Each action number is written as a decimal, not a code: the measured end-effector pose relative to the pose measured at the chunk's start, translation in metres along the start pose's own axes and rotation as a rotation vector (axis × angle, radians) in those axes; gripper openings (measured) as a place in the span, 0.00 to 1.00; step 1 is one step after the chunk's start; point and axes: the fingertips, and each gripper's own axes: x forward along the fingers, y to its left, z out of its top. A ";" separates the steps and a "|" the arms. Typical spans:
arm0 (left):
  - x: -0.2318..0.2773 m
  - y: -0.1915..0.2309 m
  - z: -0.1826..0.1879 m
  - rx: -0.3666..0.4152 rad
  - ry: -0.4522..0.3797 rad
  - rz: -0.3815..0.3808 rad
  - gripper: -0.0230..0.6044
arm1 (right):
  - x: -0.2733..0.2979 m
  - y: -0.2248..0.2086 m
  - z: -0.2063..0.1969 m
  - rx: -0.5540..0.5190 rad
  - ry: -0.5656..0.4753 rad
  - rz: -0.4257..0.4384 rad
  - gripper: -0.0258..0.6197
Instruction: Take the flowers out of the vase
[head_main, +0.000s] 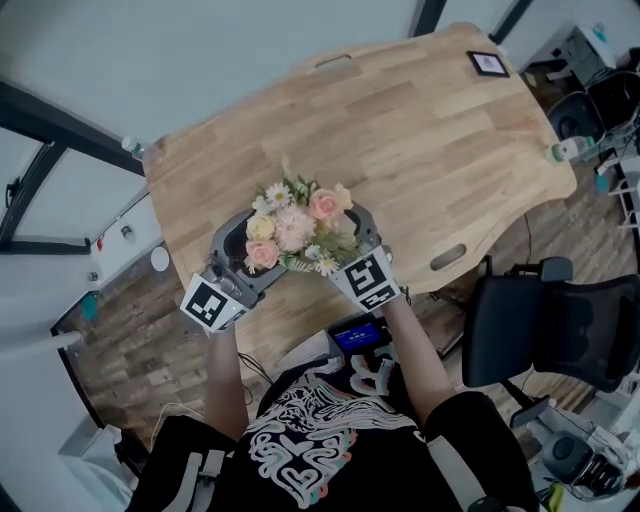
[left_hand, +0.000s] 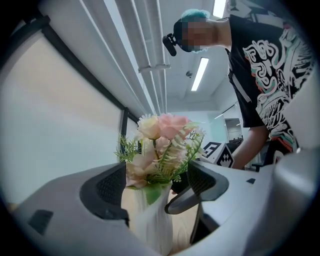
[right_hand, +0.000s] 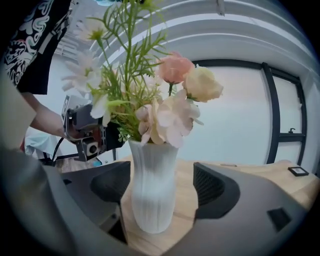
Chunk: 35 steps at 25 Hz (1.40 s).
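Left hand-held gripper (left_hand: 157, 185) and right hand-held gripper (right_hand: 160, 186) both open, flanking vase (right_hand: 152, 195) of flowers (head_main: 297, 228) on table (head_main: 420, 130); pads apparently clear. Office chair (head_main: 550, 320) stands beside.

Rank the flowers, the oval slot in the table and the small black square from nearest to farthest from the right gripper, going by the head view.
1. flowers: right at the right gripper, above its open fingers.
2. oval slot: off to its right, by the table's near edge.
3. black square: farthest, on the table's far right corner.
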 end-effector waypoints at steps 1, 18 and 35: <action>0.001 0.001 0.000 -0.002 -0.002 -0.003 0.62 | 0.003 0.002 0.004 -0.008 0.001 0.012 0.60; 0.027 0.005 0.001 0.018 -0.015 0.023 0.61 | 0.021 0.009 -0.007 -0.114 0.048 0.026 0.57; 0.025 -0.003 0.012 -0.013 -0.026 -0.014 0.11 | 0.016 0.010 -0.007 -0.117 0.058 0.007 0.57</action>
